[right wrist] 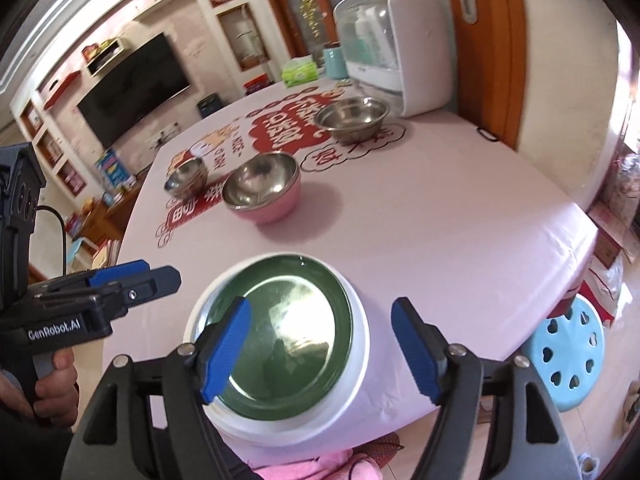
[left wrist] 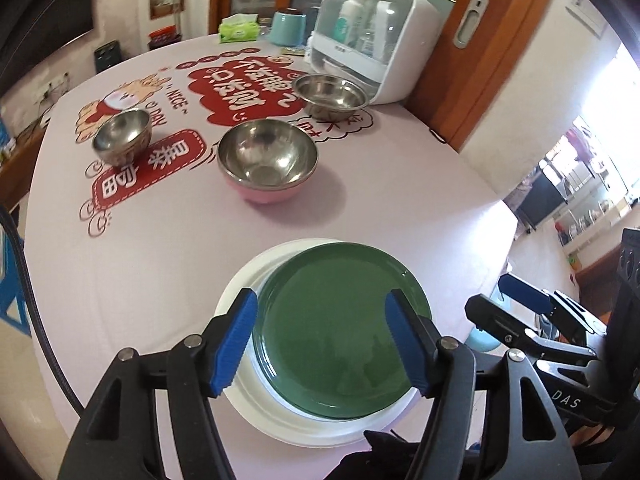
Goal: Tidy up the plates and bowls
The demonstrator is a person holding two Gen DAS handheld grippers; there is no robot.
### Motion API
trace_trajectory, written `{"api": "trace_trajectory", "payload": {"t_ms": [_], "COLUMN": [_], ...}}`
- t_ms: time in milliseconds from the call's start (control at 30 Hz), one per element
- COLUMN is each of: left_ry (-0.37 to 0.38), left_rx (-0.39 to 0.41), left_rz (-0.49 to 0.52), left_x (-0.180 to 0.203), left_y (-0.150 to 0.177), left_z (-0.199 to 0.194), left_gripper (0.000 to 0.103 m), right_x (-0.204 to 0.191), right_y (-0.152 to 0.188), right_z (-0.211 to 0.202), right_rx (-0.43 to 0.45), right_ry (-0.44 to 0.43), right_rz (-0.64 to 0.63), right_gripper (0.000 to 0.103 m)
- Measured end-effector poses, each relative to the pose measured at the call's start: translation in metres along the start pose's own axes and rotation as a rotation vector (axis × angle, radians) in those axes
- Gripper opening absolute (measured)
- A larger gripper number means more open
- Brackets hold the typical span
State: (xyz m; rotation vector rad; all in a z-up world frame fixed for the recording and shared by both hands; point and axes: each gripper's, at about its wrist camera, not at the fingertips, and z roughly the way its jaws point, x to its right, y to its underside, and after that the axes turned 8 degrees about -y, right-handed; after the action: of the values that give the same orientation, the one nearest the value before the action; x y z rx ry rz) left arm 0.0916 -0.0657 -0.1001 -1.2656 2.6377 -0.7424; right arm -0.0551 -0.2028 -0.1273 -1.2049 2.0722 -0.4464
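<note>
Plates stacked, three bowls still loose on the pink-clothed counter.

Your left gripper and right gripper both hover wide and empty over the round green plate, which sits off-centre on the round white plate. Nudge it and it may slide. Two plates, three bowls: small steel bowl, pink-sided steel bowl, shallow steel bowl (beside the white steriliser).

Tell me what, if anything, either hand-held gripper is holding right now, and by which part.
Nothing is held. Both the left hand-held gripper and right hand-held gripper are open above the green plate, gripping nothing.
</note>
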Motion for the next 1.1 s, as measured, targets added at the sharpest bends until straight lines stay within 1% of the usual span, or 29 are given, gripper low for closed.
{"api": "trace_trajectory", "payload": {"t_ms": [100,333,400,500,667,767,833,933,1100], "left_ry": [0.019,0.054,0.053,0.033,0.000,-0.032,-0.049,-0.073,-0.113], "left_rx": [-0.004,0.048,0.056,0.078,0.106,0.112,0.120,0.128,0.142], "left_rz": [0.017,0.061,0.064,0.056,0.010,-0.029,-0.069,-0.119,-0.168], "left_x": [-0.002,0.005,0.007,0.012,0.027,0.039,0.046,0.059,0.084], "left_y": [-0.002,-0.003,-0.004,-0.007,-0.018,-0.025,-0.031,-0.040,-0.054], "left_z": [0.000,-0.008,-0.009,-0.011,-0.012,-0.011,-0.011,-0.008,-0.001], "left_gripper": [0.067,0.071,0.072,0.077,0.078,0.078,0.081,0.081,0.081], "right_x": [-0.005,-0.011,-0.010,-0.005,0.008,0.023,0.032,0.049,0.078], "right_y": [0.001,-0.004,-0.008,-0.019,-0.039,-0.054,-0.064,-0.078,-0.099], "right_z": [-0.002,-0.005,-0.004,-0.004,-0.003,-0.001,0.000,-0.001,0.000], "right_rx": [0.009,0.034,0.040,0.057,0.056,0.041,0.030,0.022,0.014], "right_ry": [0.027,0.050,0.049,0.031,-0.009,-0.042,-0.063,-0.092,-0.127], "right_rz": [0.009,0.005,-0.007,-0.025,-0.087,-0.107,-0.139,-0.178,-0.223], "right_gripper": [0.074,0.074,0.074,0.074,0.074,0.074,0.074,0.074,0.074]}}
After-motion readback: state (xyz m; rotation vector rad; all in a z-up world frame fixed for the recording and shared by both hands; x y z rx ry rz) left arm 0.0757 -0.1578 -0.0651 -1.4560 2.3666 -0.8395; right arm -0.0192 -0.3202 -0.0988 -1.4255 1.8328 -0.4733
